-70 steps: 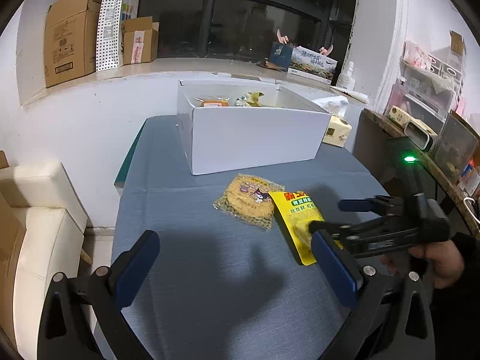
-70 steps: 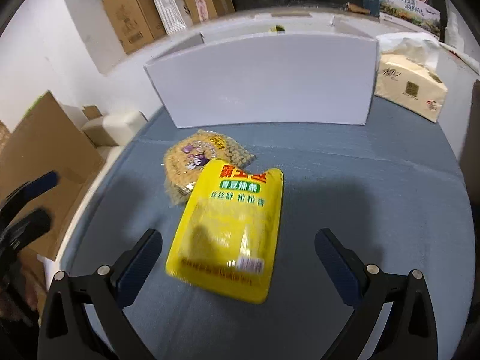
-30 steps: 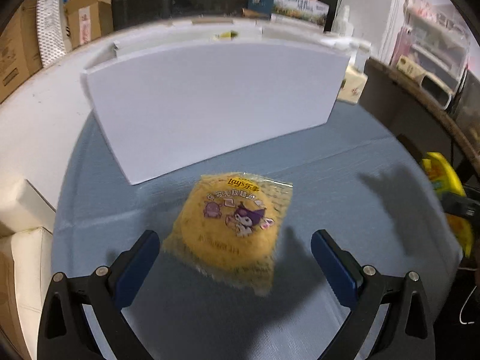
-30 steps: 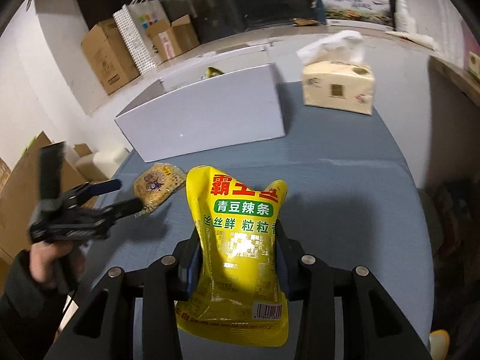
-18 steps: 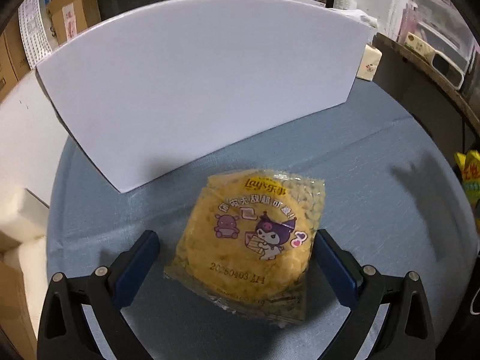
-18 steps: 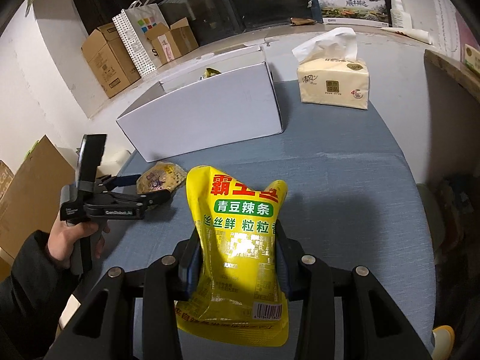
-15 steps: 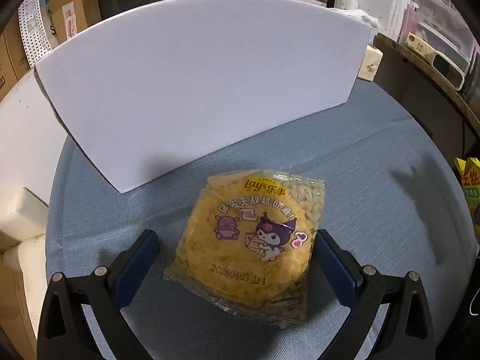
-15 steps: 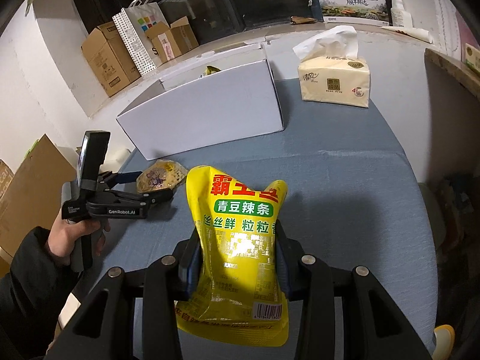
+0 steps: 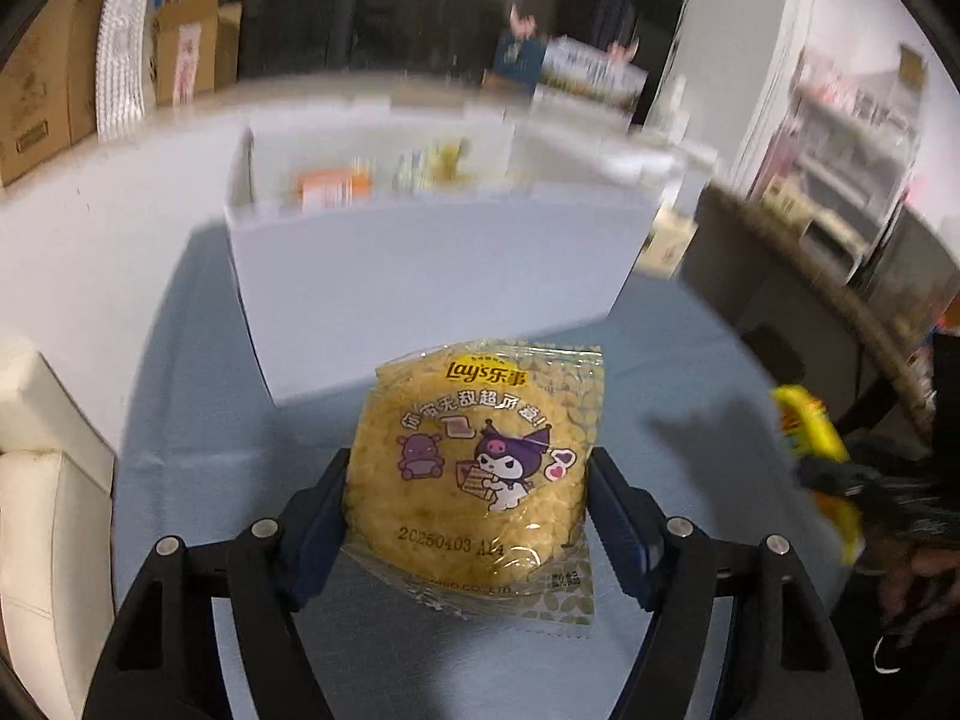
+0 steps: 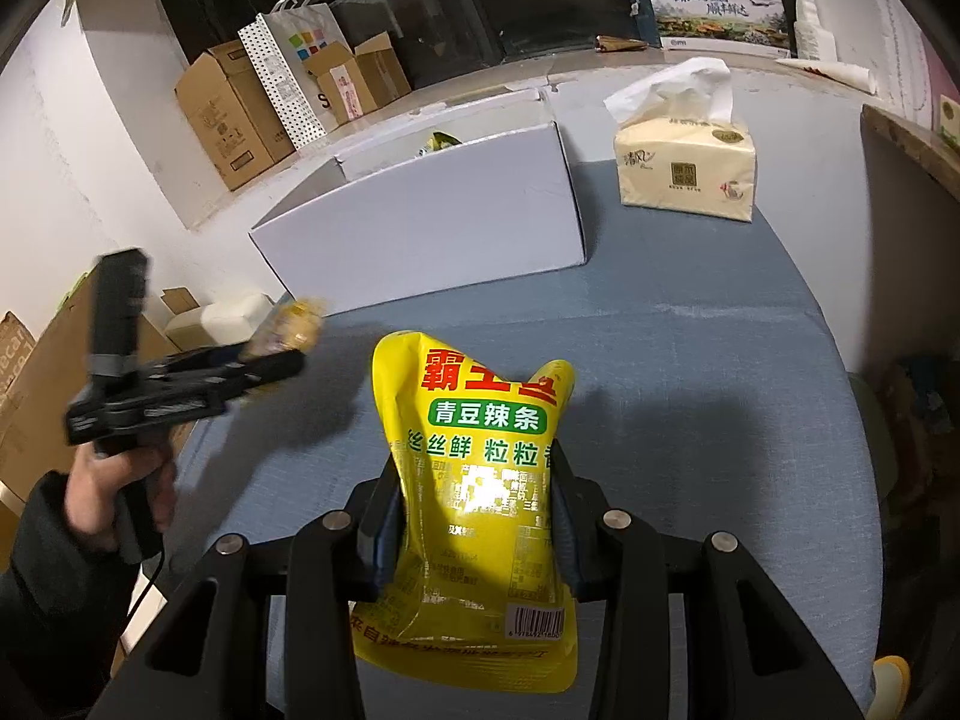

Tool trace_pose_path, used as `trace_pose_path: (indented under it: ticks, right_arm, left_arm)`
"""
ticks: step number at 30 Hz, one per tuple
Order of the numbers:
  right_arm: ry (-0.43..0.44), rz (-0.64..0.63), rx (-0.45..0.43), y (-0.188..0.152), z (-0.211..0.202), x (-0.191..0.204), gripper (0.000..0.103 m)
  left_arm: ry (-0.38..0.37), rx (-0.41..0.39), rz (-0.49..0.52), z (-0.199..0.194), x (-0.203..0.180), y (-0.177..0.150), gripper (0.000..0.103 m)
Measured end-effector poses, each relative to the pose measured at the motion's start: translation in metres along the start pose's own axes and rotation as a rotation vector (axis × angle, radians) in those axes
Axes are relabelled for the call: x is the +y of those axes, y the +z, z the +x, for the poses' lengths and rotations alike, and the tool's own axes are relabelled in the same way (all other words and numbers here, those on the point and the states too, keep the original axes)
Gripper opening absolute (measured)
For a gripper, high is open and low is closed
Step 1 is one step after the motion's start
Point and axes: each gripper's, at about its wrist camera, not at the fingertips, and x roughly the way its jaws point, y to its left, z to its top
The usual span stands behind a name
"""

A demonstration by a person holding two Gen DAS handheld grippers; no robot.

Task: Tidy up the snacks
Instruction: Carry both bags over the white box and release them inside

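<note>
My left gripper [image 9: 468, 516] is shut on a clear Lay's snack pack [image 9: 474, 468] with a round yellow cake and cartoon print, held above the blue-grey table [image 9: 180, 396]. The open white box [image 9: 420, 288] stands beyond it with several snacks inside. My right gripper [image 10: 474, 522] is shut on a yellow pouch [image 10: 480, 480] with red and green Chinese text, held above the table [image 10: 720, 372]. In the right wrist view the left gripper [image 10: 264, 360] with its pack [image 10: 294, 318] is at the left, near the white box [image 10: 432, 228].
A tissue box [image 10: 687, 165] stands on the table right of the white box. Cardboard boxes [image 10: 240, 114] and a paper bag [image 10: 294, 60] sit on the ledge behind. A white seat [image 9: 42, 516] is left of the table. A dark counter [image 9: 798, 294] is at the right.
My left gripper has closed on the Lay's pack and lifted it off the table; the view is blurred from motion. My right gripper still holds the yellow pouch, little moved.
</note>
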Motion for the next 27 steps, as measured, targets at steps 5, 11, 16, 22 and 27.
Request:
trace_pose_path:
  ticks: [5,11,16,22,27]
  right_arm:
    - [0.053,-0.017,-0.049,0.037,-0.008,0.009,0.045]
    - [0.086,-0.071,-0.140,0.121,-0.005,0.029,0.045]
    - [0.039,-0.080,-0.158,0.186,0.027,0.033,0.045]
    - [-0.005,-0.102,-0.137,0.241,0.072,0.032,0.053]
    - [-0.071,-0.115,-0.142,0.253,0.096,0.027,0.103]
  left_arm:
    - [-0.008,-0.146,0.013,-0.043,-0.005,0.047,0.078]
    - [0.010,-0.205,0.012,-0.037,0.012,0.119,0.078]
    - [0.046,-0.211,0.001,-0.011,0.028,0.158,0.078]
    - [0.091,-0.226,-0.024,0.022,0.040,0.189,0.080]
    - [0.099,-0.173,-0.085,0.042,0.051,0.190,0.103]
